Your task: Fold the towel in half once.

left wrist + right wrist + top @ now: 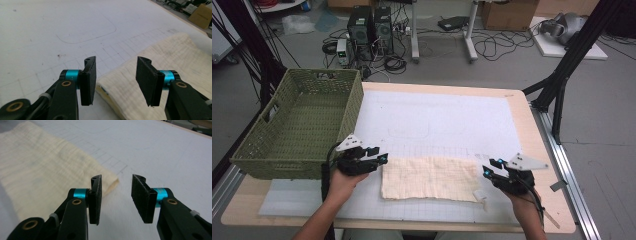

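Lying flat near the front edge of the white gridded mat (437, 120), the folded cream rectangular cloth (430, 177) is seen with its long axis running left to right, straight across between the two hands. The left gripper (379, 157) is held just off the cloth's left short end, and the right gripper (492, 167) just off its right short end, so neither hand is clearly nearer. Both sets of jaws are held parted with nothing between the pads; in the left gripper view the cloth's folded edge (120, 85) is found just ahead of the gap. The green woven plastic basket (297, 125) is placed at the table's left, beyond the left hand, and a carry to it is judged likely.
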A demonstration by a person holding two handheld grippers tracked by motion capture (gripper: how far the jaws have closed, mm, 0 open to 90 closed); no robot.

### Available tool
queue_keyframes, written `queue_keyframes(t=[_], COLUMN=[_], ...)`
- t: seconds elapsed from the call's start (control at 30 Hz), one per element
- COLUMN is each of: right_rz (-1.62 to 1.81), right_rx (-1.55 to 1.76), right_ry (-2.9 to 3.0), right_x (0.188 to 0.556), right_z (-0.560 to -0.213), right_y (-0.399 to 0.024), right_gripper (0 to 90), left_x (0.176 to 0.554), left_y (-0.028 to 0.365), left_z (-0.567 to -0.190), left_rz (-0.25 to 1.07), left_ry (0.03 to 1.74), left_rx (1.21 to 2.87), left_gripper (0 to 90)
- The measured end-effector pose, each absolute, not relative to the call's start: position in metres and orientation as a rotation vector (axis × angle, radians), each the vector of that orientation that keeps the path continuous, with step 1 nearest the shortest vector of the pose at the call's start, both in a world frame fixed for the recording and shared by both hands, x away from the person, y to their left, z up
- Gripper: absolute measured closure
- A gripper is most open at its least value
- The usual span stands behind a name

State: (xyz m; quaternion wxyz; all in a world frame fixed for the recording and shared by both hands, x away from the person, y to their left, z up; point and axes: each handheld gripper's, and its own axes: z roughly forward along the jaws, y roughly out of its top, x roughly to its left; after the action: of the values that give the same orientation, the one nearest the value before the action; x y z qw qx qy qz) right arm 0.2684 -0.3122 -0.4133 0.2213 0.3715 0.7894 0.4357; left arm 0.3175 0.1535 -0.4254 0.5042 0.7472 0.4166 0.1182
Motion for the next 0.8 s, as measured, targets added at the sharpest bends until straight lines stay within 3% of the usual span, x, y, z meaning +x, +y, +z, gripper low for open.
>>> queue_keyframes(t=[0.23,0.57,0.63,0.7,0.8], right_rz=[1.174,1.061,1.076,1.104,1.066], right_rx=[1.102,1.096,1.084,1.085,1.016], right_ry=[2.265,2.431,2.444,2.467,2.478], right_x=[0.323,0.331,0.328,0.328,0.325], right_z=[-0.426,-0.444,-0.444,-0.445,-0.443], right_y=[-0.282,-0.275,-0.276,-0.277,-0.273], right_gripper=[58.7,58.7,69.0,82.3,86.2], left_x=[0.337,0.336,0.333,0.33,0.33], left_y=[0.139,0.139,0.142,0.141,0.142], left_z=[-0.438,-0.45,-0.452,-0.452,-0.45], left_rz=[0.282,0.3,0.314,0.302,0.325], left_ry=[1.034,0.992,0.981,0.942,0.941], left_rx=[1.893,2.008,1.996,2.019,2.003], left_gripper=[50.1,53.2,62.6,83.8,86.3])
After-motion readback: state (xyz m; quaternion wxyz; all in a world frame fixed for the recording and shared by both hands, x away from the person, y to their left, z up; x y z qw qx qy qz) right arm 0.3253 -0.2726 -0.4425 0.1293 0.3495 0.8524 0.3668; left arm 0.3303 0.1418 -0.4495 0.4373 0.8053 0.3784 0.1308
